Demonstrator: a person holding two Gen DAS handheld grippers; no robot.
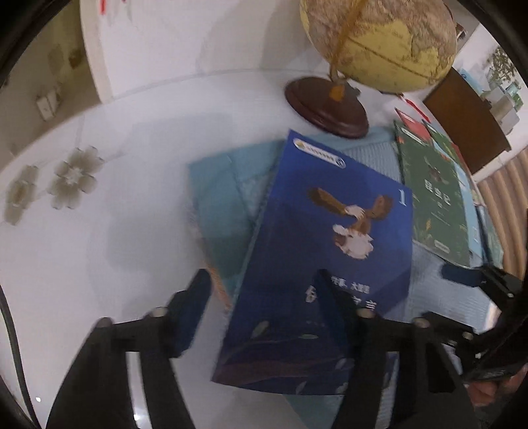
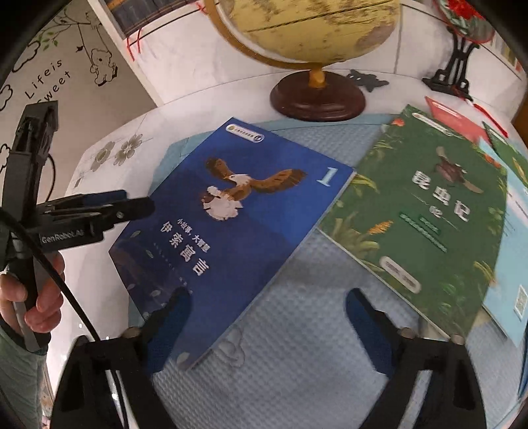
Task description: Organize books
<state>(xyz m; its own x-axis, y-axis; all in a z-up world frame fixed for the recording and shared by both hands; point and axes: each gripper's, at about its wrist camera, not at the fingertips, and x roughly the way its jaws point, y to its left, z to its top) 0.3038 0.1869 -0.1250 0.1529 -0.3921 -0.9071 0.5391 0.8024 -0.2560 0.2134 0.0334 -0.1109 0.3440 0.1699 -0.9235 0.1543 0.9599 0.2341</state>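
while both jaws gape empty, globe (image 2: 313,36) stands behind blue book (image 2: 231,214), green book (image 2: 422,214) beside.

One globe (image 2: 316,29) stands on a single wooden base (image 2: 316,99). Books number at least four: one blue book (image 2: 231,211), one green book (image 2: 425,214), one red book (image 2: 455,118) partly hidden behind the green one, and one pale blue book (image 2: 508,290) under its right side; a further green cover at the far right edge may be a fifth, though the blur leaves this unsure. One blue mat (image 2: 297,346) lies beneath. Two flower decals (image 1: 71,178) mark the table (image 1: 115,264). Two grippers show, the left gripper (image 1: 260,287) and the right gripper (image 2: 267,303).
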